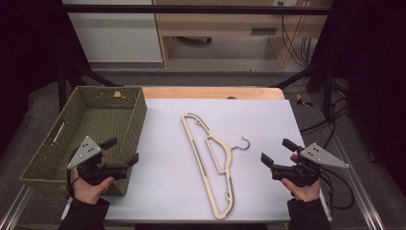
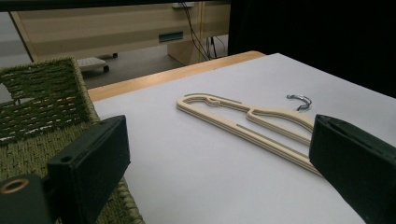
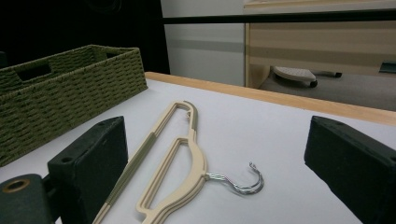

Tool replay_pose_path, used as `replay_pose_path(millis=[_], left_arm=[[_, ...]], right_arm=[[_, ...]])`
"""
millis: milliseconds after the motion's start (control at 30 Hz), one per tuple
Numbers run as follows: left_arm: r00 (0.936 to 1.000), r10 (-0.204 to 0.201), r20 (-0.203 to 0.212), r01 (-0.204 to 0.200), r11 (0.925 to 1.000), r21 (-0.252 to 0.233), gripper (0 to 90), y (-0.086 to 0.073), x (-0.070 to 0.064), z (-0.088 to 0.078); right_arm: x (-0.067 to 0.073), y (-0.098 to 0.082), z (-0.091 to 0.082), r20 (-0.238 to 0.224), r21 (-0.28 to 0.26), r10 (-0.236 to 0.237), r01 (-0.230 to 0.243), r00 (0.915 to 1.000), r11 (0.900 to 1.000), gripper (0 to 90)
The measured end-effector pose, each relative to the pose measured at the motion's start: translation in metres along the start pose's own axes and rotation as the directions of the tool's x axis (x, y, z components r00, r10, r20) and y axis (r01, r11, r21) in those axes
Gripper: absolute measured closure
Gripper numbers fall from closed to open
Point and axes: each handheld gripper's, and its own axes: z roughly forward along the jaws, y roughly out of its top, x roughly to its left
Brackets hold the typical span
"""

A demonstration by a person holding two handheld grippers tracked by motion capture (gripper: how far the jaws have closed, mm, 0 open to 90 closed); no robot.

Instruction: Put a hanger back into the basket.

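While nothing is yet gripped: woven basket (image 1: 122,132), empty, table's left; left gripper (image 1: 124,152), jaws wide, beside it; cream hangers (image 1: 209,160), stacked flat, centre; right gripper (image 1: 277,152), jaws wide. Likely step: approach. Next move needs a pinch on the hangers' frame.

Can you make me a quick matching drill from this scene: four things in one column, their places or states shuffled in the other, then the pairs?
Things:
1. basket
2. hanger
3. left tongs
4. hook

Places or states:
A. flat at the middle of the white sheet
B. metal, points toward the table's right side
C. at the table's left edge, nothing inside
D. open, by the basket's near right corner

Pairs: 1-C, 2-A, 3-D, 4-B
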Motion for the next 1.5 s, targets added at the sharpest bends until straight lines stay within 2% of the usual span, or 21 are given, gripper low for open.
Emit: replay_pose_path(millis=[167, 267, 400, 600, 700, 800, 1000, 1033, 1067, 1100, 1167, 1200, 1233, 1267, 1300, 1333, 1400, 1433, 1467, 1500], left_arm=[[1.0000, -0.003, 0.001, 0.003, 1.0000, 0.000, 5.0, -0.001, -0.001, 0.001], [1.0000, -0.003, 0.003, 0.003, 1.0000, -0.006, 5.0, -0.001, -0.001, 0.000], [1.0000, -0.002, -0.001, 0.002, 0.9999, -0.010, 5.0, 0.000, -0.001, 0.000], [1.0000, 0.002, -0.004, -0.002, 1.0000, -0.003, 5.1, -0.001, -0.001, 0.001], [1.0000, -0.001, -0.005, 0.001, 1.0000, -0.003, 5.1, -0.002, 0.000, 0.001], [1.0000, 0.001, -0.007, -0.001, 1.0000, -0.003, 5.1, -0.002, -0.001, 0.001], [1.0000, 0.004, -0.005, -0.004, 1.0000, -0.001, 5.1, -0.002, -0.003, 0.002], [1.0000, 0.004, -0.005, -0.004, 1.0000, -0.001, 5.1, -0.003, -0.004, 0.003], [1.0000, 0.004, -0.005, -0.004, 1.0000, -0.001, 5.1, -0.003, -0.004, 0.003], [1.0000, 0.004, -0.004, -0.004, 1.0000, -0.001, 5.1, -0.003, -0.003, 0.003], [1.0000, 0.003, -0.006, -0.003, 1.0000, 0.001, 5.1, -0.003, -0.003, 0.003], [1.0000, 0.002, -0.007, -0.002, 1.0000, 0.001, 5.1, -0.003, -0.002, 0.003], [0.9999, 0.004, -0.011, -0.004, 1.0000, 0.001, 5.1, -0.003, -0.001, 0.002], [0.9999, 0.004, -0.011, -0.004, 1.0000, 0.001, 5.1, -0.003, -0.001, 0.002], [0.9999, 0.001, -0.013, -0.001, 1.0000, 0.000, 5.1, -0.003, -0.001, 0.001], [0.9999, 0.002, -0.013, -0.002, 1.0000, 0.000, 5.1, -0.003, -0.001, 0.001], [0.9999, 0.004, -0.012, -0.004, 1.0000, -0.001, 5.1, -0.002, -0.001, 0.001], [0.9999, 0.005, -0.012, -0.005, 1.0000, -0.002, 5.1, -0.002, -0.002, 0.001], [0.9999, 0.005, -0.012, -0.005, 1.0000, -0.002, 5.1, -0.002, -0.002, 0.001], [0.9999, 0.006, -0.011, -0.006, 1.0000, -0.004, 5.1, -0.002, -0.002, 0.001]], right_arm=[[0.000, 0.000, 0.000, 0.008, 0.004, -0.008, 0.008, 0.9999, 1.000, 7.1], [0.002, 0.000, 0.002, 0.015, 0.021, 0.006, -0.006, 0.9999, 1.000, 8.2], [0.011, 0.002, 0.009, 0.003, 0.076, 0.001, -0.001, 1.0000, 0.997, 8.8], [0.025, 0.002, 0.017, -0.011, 0.120, 0.021, -0.020, 0.9997, 0.993, 12.5], [0.034, -0.003, 0.028, -0.023, 0.165, 0.034, -0.030, 0.9992, 0.986, 14.8], [0.039, -0.011, 0.037, -0.030, 0.218, 0.021, -0.014, 0.9993, 0.976, 15.9], [0.047, -0.022, 0.049, -0.021, 0.264, 0.033, -0.026, 0.9992, 0.964, 18.0], [0.052, -0.028, 0.054, -0.020, 0.292, 0.035, -0.028, 0.9992, 0.956, 18.4], [0.052, -0.028, 0.054, -0.020, 0.292, 0.035, -0.028, 0.9992, 0.956, 18.4], [0.056, -0.035, 0.058, -0.023, 0.325, 0.031, -0.022, 0.9992, 0.945, 19.1], [0.059, -0.040, 0.062, -0.033, 0.349, 0.028, -0.015, 0.9991, 0.937, 21.4], [0.059, -0.040, 0.062, -0.033, 0.349, 0.028, -0.015, 0.9991, 0.937, 21.4], [0.062, -0.047, 0.068, -0.039, 0.374, 0.037, -0.020, 0.9986, 0.927, 23.0], [0.062, -0.047, 0.068, -0.039, 0.374, 0.037, -0.020, 0.9986, 0.927, 23.0], [0.064, -0.052, 0.072, -0.040, 0.402, 0.034, -0.015, 0.9986, 0.915, 25.3], [0.066, -0.055, 0.074, -0.033, 0.419, 0.046, -0.028, 0.9984, 0.908, 26.4], [0.068, -0.060, 0.078, -0.036, 0.451, 0.044, -0.023, 0.9984, 0.892, 29.4], [0.069, -0.063, 0.080, -0.040, 0.463, 0.047, -0.023, 0.9981, 0.886, 31.1], [0.069, -0.063, 0.080, -0.040, 0.463, 0.047, -0.023, 0.9981, 0.886, 31.1], [0.071, -0.068, 0.083, -0.032, 0.494, 0.051, -0.029, 0.9982, 0.869, 34.6]])
